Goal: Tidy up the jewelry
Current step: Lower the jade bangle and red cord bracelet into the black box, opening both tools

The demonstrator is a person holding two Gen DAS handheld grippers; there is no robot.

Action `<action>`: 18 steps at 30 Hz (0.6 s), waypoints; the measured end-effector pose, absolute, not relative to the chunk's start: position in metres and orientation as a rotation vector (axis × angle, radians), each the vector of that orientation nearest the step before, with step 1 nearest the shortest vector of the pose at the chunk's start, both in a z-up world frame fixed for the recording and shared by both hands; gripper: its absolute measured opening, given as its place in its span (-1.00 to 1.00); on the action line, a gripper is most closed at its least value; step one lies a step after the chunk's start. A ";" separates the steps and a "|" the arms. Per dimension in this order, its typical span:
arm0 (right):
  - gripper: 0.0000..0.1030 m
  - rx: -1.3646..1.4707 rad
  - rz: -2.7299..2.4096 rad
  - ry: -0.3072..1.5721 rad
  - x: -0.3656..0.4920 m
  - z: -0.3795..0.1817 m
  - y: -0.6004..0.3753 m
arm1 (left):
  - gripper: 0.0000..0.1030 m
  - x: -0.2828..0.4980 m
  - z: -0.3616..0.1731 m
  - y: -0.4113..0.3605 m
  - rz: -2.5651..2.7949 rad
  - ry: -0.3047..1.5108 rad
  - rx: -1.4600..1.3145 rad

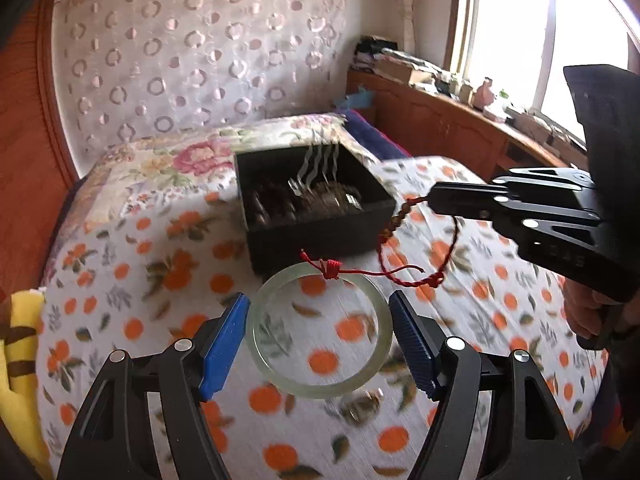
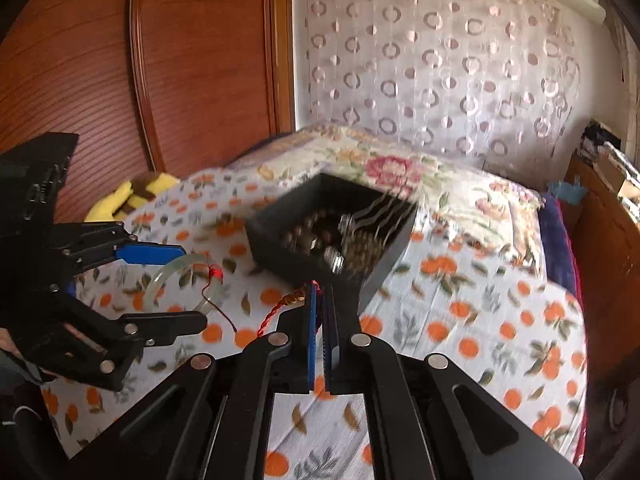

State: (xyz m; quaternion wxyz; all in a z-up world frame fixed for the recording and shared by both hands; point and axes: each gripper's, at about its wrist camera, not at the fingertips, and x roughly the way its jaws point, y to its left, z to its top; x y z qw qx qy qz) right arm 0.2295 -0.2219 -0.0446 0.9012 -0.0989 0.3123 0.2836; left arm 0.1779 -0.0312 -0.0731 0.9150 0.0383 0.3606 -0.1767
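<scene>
A pale green jade bangle (image 1: 318, 330) lies on the orange-print bed cover, between the open blue-padded fingers of my left gripper (image 1: 320, 308), which do not touch it. It also shows in the right wrist view (image 2: 168, 280). My right gripper (image 1: 434, 196) (image 2: 322, 292) is shut on a red cord bracelet (image 1: 416, 256) with brown beads and holds it up beside the black jewelry box (image 1: 316, 208). The cord's knotted tail lies over the bangle's far rim. The box (image 2: 332, 232) holds beaded bracelets and metal pieces.
A floral pillow (image 1: 200, 152) lies behind the box against a curtain. A wooden cabinet (image 1: 440, 120) with clutter runs under the window at right. A yellow cloth (image 2: 132, 196) lies at the bed's left edge by a wooden panel.
</scene>
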 end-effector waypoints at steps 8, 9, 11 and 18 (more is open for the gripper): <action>-0.94 -0.165 0.548 0.567 0.269 -0.017 -0.226 | 0.34 0.211 -0.051 -0.026 -0.347 0.689 0.072; -0.94 -0.155 0.546 0.564 0.274 -0.017 -0.226 | 0.34 0.213 -0.050 -0.026 -0.345 0.687 0.073; -0.94 -0.138 0.534 0.563 0.290 -0.017 -0.225 | 0.34 0.221 -0.048 -0.026 -0.340 0.684 0.074; -0.94 -0.132 0.524 0.598 0.324 -0.034 -0.216 | 0.34 0.243 -0.046 -0.026 -0.331 0.682 0.075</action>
